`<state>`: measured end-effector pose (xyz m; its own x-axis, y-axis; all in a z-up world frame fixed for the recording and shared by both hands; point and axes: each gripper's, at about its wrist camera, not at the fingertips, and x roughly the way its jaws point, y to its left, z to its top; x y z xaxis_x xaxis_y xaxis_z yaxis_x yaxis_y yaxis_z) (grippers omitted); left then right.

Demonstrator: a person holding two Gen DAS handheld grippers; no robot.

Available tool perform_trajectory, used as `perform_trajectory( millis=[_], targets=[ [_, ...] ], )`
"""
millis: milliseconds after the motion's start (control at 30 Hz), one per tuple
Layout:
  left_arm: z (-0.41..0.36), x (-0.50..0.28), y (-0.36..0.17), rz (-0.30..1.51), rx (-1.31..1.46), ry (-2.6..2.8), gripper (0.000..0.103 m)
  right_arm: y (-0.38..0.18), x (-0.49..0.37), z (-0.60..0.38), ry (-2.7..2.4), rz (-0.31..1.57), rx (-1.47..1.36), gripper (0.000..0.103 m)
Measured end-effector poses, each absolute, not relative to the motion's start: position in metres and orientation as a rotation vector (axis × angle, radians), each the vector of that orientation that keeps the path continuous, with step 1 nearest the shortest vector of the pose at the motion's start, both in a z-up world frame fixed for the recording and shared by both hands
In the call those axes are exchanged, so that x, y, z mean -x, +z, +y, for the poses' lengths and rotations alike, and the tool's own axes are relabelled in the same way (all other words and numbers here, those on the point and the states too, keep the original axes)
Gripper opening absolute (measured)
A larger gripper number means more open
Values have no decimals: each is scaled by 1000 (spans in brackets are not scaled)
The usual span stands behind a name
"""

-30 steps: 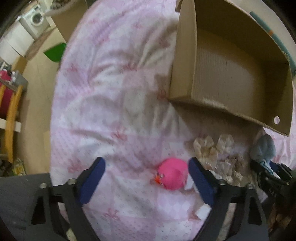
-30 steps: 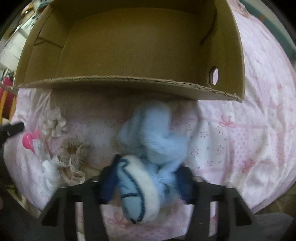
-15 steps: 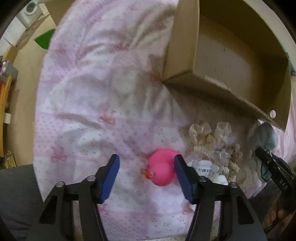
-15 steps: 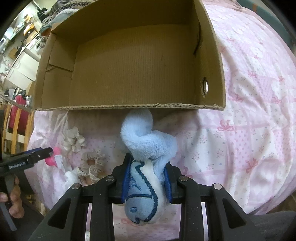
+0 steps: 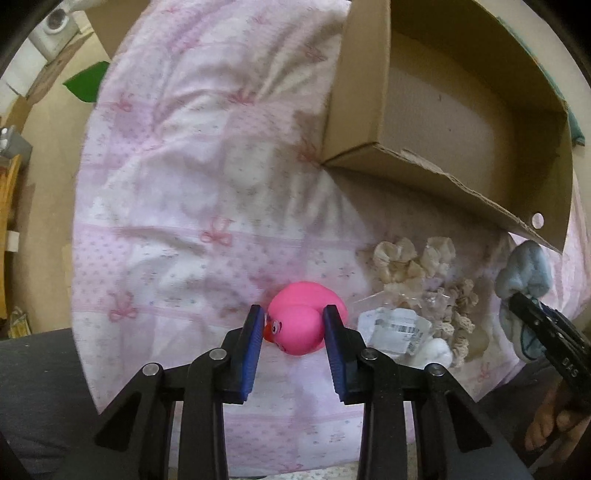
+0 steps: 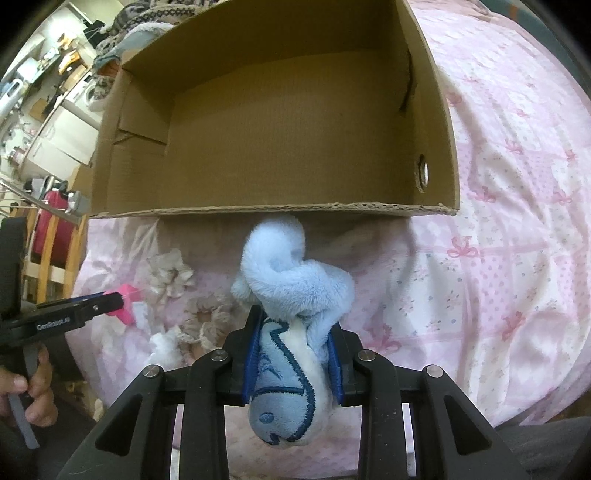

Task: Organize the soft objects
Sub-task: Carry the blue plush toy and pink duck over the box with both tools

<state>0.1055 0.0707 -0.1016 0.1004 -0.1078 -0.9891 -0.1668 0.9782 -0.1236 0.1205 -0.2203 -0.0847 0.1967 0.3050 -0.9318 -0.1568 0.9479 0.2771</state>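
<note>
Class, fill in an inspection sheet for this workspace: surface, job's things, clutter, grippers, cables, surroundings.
Surface: pink bow-print quilt, wrinkled.
Job's things: open brown cardboard box, nothing seen inside; pink rubber duck; light-blue plush toy; cream fabric scrunchies.
Clutter: crinkled clear plastic packet with barcode label.
Grippers: left gripper closing, pads against the duck; right gripper clamped on the plush.
Cables: nothing seen.
Surroundings: white washing machine, wooden chair.

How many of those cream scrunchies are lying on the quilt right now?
4 that I can make out: scrunchie one, scrunchie two, scrunchie three just below them, scrunchie four lacy, nearest the right edge. They overlap, so another may be hidden.
</note>
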Motion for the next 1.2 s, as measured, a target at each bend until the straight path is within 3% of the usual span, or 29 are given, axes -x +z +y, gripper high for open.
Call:
perform_trajectory(
  millis=[600, 1200],
  targets=[
    [56, -83, -56, 1254, 104, 109, 29, -27, -91, -232, 457, 1174, -251, 27],
    [19, -126, 48, 946, 23, 63, 29, 65, -122, -239, 516, 888, -247, 27]
  ],
)
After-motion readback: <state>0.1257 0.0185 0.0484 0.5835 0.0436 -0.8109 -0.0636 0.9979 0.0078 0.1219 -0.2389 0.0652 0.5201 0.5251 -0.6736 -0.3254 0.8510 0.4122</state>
